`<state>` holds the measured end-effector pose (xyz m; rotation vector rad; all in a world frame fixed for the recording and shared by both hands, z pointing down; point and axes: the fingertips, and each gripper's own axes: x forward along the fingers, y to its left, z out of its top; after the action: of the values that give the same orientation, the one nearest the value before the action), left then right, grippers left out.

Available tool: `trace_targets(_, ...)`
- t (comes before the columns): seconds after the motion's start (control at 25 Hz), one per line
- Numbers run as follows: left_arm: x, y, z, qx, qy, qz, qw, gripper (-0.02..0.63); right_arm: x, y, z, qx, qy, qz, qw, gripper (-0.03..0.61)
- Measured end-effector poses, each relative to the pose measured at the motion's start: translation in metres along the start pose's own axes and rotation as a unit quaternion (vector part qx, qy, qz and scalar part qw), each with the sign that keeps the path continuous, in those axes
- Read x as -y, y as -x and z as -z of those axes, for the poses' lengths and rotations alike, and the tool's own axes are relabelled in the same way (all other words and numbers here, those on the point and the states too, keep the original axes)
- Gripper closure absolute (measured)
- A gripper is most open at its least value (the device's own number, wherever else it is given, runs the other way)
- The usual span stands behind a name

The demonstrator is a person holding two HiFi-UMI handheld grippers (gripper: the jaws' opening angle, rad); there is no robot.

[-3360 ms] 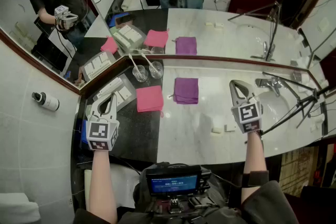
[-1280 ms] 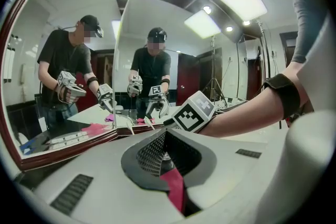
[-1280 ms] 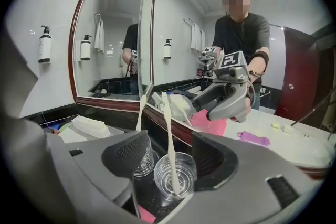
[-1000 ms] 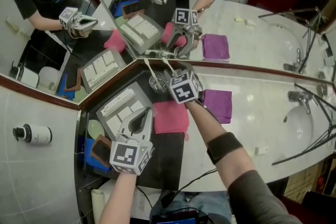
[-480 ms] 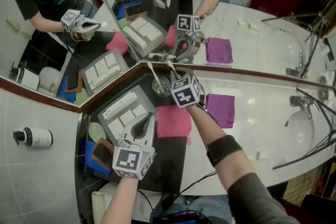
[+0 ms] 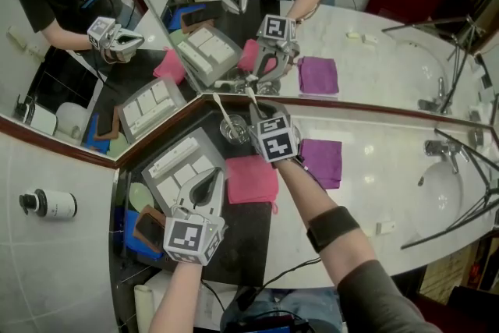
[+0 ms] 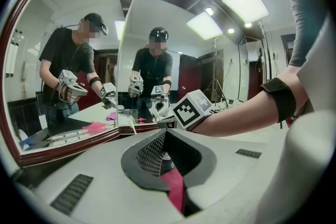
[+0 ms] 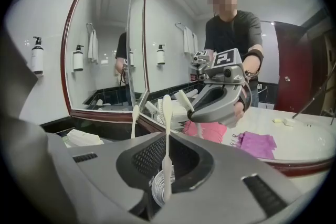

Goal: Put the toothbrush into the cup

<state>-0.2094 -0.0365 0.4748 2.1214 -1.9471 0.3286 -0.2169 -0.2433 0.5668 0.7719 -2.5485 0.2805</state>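
At the bench's mirror corner, your right tool (image 8: 166, 165) is clamped on the upright toothbrush (image 8: 166, 128), its lower end at the glass cup (image 8: 158, 186). Your left tool (image 7: 168, 161) is closed and empty. Hold the brush vertical and move gently past the rim.

Red-framed mirrors (image 6: 390, 35) above marble counter (image 6: 374, 183) and sink (image 6: 438, 185).

Left gripper (image 6: 212, 177): pale grey moulded shell with dark slotted insets, jaws lined with black mesh-textured pads (image 7: 151, 153); left cube (image 6: 191, 239) at the rear, white, with black square markers on each face. Right gripper (image 6: 255, 111): same grey shell and black pads; right cube (image 6: 277, 140) with like markers. Left forearm: bare. Right forearm: broad black wristband (image 6: 331, 228) below the elbow; dark grey sleeve (image 6: 374, 292) over the upper arm
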Motion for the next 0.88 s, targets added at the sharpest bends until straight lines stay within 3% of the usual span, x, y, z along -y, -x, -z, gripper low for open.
trace_targets(0.36, 0.015, 0.001, -0.003, -0.002, 0.007, 0.0, 1.0, 0.614, 0.02, 0.047, -0.022, 0.044, -0.079, -0.017, 0.996, 0.543)
trace_targets(0.68, 0.032, 0.003, -0.006, -0.006, 0.008, 0.001, 0.9999, 0.614, 0.045, 0.104, -0.031, 0.078, -0.191, -0.044, 0.977, 0.545)
trace_targets(0.88, 0.042, 0.002, -0.017, -0.003, 0.002, 0.005, 1.0, 0.614, 0.051, 0.126, -0.019, 0.078, -0.217, -0.045, 0.972, 0.545)
